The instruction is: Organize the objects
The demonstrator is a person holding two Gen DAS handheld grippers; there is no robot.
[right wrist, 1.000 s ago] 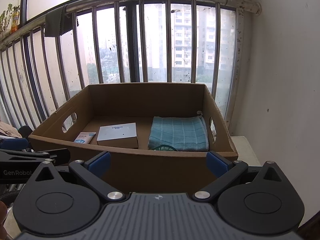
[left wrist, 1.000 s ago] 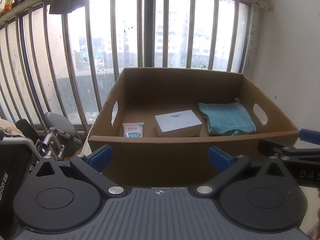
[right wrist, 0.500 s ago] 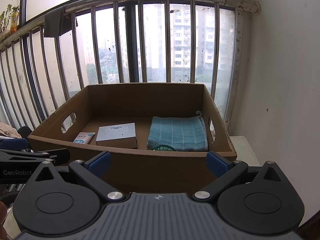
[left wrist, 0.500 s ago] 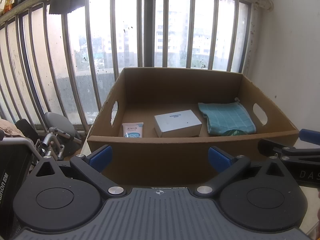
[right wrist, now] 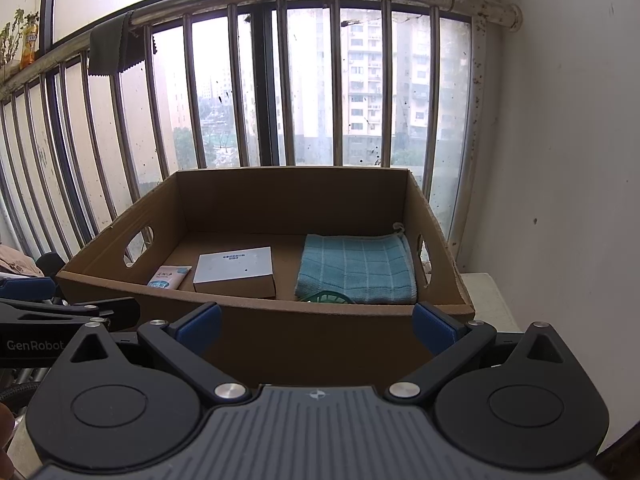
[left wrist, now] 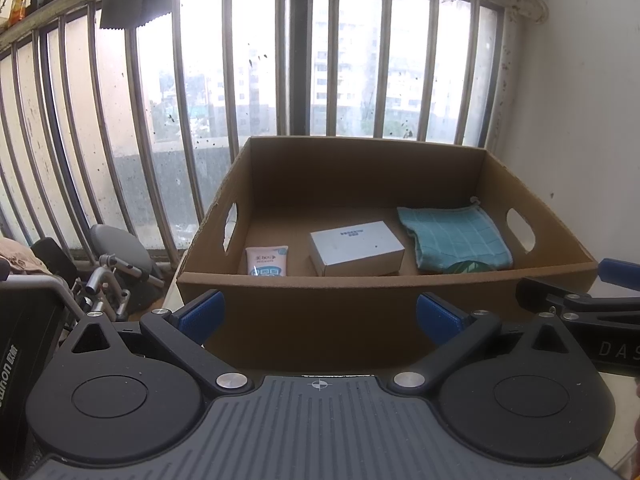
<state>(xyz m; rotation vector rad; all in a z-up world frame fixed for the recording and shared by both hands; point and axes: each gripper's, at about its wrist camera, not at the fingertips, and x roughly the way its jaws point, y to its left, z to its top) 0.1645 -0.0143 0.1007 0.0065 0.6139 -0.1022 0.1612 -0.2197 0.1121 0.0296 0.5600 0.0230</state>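
An open cardboard box [left wrist: 304, 312] [right wrist: 320, 332] with handle cut-outs stands in front of both grippers. On its floor lie a small white tube [left wrist: 267, 261] [right wrist: 170, 277] at the left, a white carton [left wrist: 356, 248] [right wrist: 235, 270] in the middle and a folded teal cloth [left wrist: 454, 237] [right wrist: 356, 268] at the right. A green item [left wrist: 470, 267] [right wrist: 330, 298] peeks out under the cloth's near edge. My left gripper [left wrist: 318, 316] and my right gripper [right wrist: 316, 322] hang open just short of the box's near wall, with nothing between the fingers.
Behind the box runs a barred window railing [right wrist: 280, 92] with a dark rag [left wrist: 134, 2] draped on it. A white wall [right wrist: 568, 160] closes the right side. A grey stool and metal frame [left wrist: 116, 256] stand left of the box. The box rests on a white surface [right wrist: 486, 300].
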